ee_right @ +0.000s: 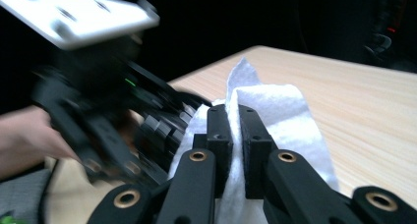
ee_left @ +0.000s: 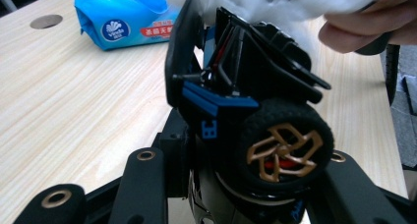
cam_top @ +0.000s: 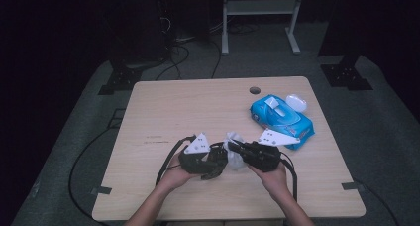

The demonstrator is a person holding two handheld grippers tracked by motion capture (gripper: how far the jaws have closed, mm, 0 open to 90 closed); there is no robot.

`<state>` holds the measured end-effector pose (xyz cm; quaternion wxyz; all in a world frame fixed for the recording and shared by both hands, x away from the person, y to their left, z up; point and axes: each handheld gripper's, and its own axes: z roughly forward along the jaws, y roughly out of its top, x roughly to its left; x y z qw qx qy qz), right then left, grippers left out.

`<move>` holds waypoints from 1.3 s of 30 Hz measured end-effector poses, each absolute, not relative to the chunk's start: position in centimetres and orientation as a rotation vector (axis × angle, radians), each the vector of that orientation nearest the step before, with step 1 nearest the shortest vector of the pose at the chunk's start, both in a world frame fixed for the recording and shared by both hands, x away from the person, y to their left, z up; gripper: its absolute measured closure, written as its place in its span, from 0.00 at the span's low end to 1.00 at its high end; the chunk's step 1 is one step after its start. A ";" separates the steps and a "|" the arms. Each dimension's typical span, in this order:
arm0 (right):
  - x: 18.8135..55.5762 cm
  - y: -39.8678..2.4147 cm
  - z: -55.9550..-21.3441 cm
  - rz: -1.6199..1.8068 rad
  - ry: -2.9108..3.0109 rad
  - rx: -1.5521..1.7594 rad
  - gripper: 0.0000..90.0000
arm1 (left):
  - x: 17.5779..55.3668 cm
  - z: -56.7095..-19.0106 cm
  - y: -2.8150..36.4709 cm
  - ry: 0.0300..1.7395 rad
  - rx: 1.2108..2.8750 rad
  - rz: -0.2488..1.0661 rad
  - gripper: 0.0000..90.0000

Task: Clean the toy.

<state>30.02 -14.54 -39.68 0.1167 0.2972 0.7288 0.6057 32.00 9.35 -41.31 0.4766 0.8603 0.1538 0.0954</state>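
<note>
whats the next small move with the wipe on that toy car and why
Probably rub the white wipe across the toy car's black bodywork. The right gripper is shut on the wipe, the left gripper clamps the car off the table, and the wipe already lies against its top.

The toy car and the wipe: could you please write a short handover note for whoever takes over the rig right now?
Left gripper: shut on the black toy car, held up over the table, wheel with gold spokes facing its camera.
Right gripper: shut on a white wet wipe, pressed against the car's far side.
Blue wipe pack: back right of the table, flap open.
Done: a wipe is out and in contact with the car.
Left: probably wiping the rest of the car, then setting both down; how much is already clean cannot be judged.
</note>
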 end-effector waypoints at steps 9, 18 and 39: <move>30.6 -15.2 -40.8 1.723 2.147 0.931 0.94 | 32.1 -41.2 9.6 0.378 2.100 0.236 0.64; 29.7 -13.7 -39.3 1.746 2.153 0.803 0.94 | 32.0 -41.6 9.2 0.372 2.110 0.216 0.64; 30.0 -14.6 -40.8 1.695 2.159 0.897 0.94 | 32.2 -41.7 9.3 0.363 2.135 0.214 0.63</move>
